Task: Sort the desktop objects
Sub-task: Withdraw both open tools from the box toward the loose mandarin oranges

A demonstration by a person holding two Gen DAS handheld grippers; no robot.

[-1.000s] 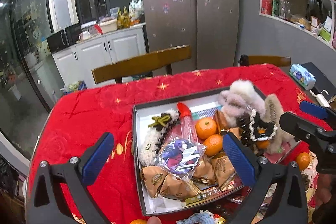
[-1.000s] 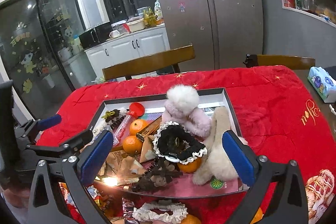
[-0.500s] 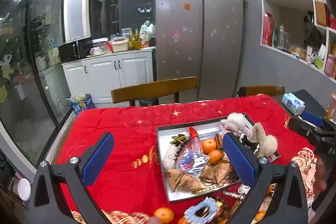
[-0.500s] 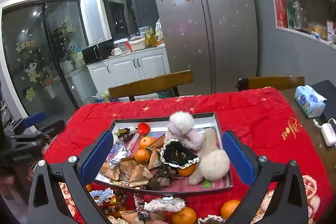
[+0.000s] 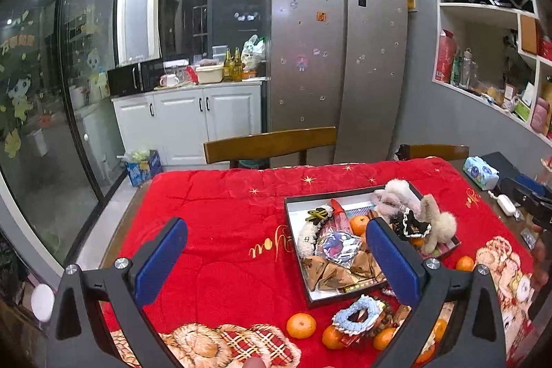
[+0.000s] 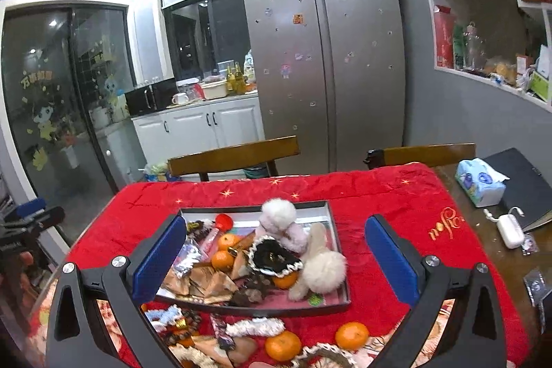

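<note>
Both grippers, left gripper (image 5: 276,259) and right gripper (image 6: 272,259), hang above the tray (image 6: 331,223), jaws apart and empty, seemingly choosing among loose oranges (image 6: 352,335) before it.

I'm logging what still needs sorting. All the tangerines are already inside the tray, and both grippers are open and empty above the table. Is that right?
Not quite. The tray holds some tangerines, but several loose tangerines lie on the red tablecloth in front of it, as the right wrist view shows. The left gripper and right gripper are open and empty.
</note>
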